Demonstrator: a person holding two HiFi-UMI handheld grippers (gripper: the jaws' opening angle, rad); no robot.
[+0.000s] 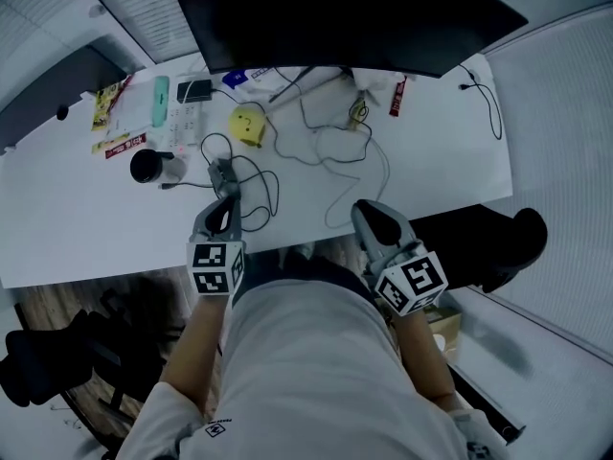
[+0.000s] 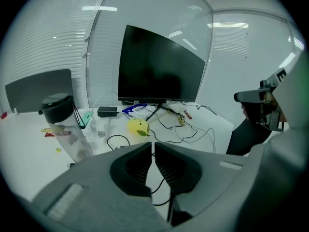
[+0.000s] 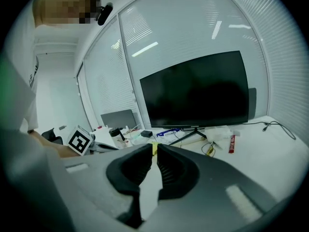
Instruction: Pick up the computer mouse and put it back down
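The computer mouse (image 1: 247, 125) is a yellow rounded one. It lies on the white desk (image 1: 67, 228) in front of the monitor, with a dark cable running from it. My left gripper (image 1: 226, 202) is at the desk's near edge, well short of the mouse, jaws shut and empty. In the left gripper view the mouse (image 2: 138, 126) shows beyond the shut jaws (image 2: 153, 145). My right gripper (image 1: 369, 209) hangs by the near edge further right, also shut on nothing (image 3: 155, 148). A sliver of the yellow mouse (image 3: 154, 148) shows just past its tips.
A large dark monitor (image 1: 354, 17) stands at the back. Loose cables (image 1: 326, 151) spread over the desk's middle. A clear bottle with a black lid (image 1: 148, 166) stands left, near a black adapter (image 1: 194, 90) and papers. A black chair (image 1: 498, 242) is at the right.
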